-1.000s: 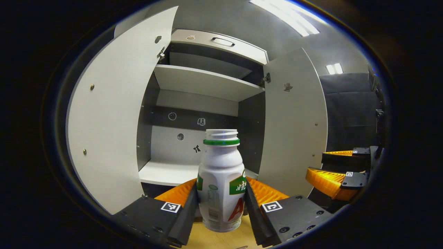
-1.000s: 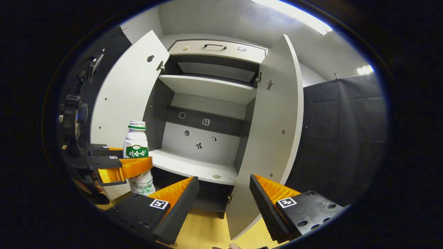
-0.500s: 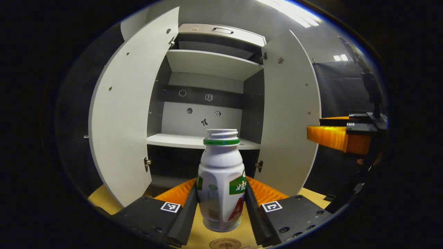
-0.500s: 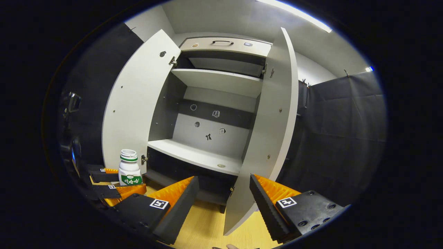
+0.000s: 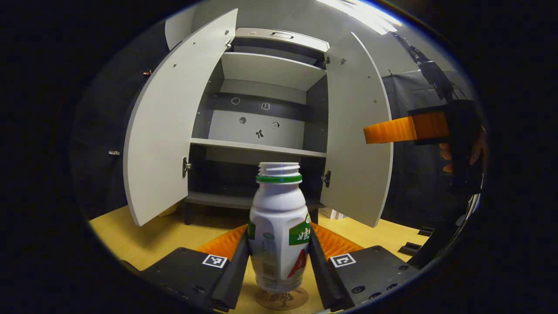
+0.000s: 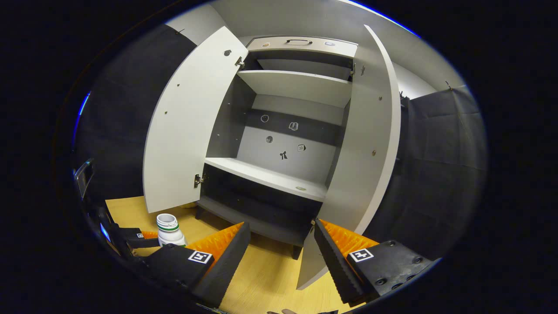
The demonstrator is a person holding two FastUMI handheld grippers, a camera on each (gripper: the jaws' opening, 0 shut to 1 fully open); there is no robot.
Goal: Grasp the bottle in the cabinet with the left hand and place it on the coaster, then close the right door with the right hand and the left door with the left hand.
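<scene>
- Tongs of the left hand [image 5: 279, 257] are clenched on the bottle [image 5: 278, 235]: both fingers press its white sides, one at 9 o'clock and one at 3 o'clock of the body, at the bottom of the left gripper view.
- The bottle stands upright between those fingers, its open mouth and green neck ring up at 12 o'clock; its base sits just over or on the coaster [image 5: 281, 299], and contact cannot be told.
- The coaster is a round brown disc on the wooden desk [image 5: 144, 235], showing at 6 o'clock under the bottle.
- The right tongs [image 6: 282, 257] are released, the fingers spread wide with nothing between them but bare desk and the lower edge of the right door [image 6: 370, 148].
- In the right gripper view the bottle shows at 8 o'clock, well apart from the right tongs, partly hidden behind their near finger.
- In the left gripper view the right tongs hang at 3 o'clock, beside the right door's edge, with a hand [image 5: 473, 152] behind them.
- Count: one bottle, one coaster, one cabinet [image 5: 261, 126], two doors, both swung open; the left door [image 5: 174, 122] stands at 9 o'clock.
- Two shelves inside the cabinet, and a drawer with one handle at 12 o'clock.
</scene>
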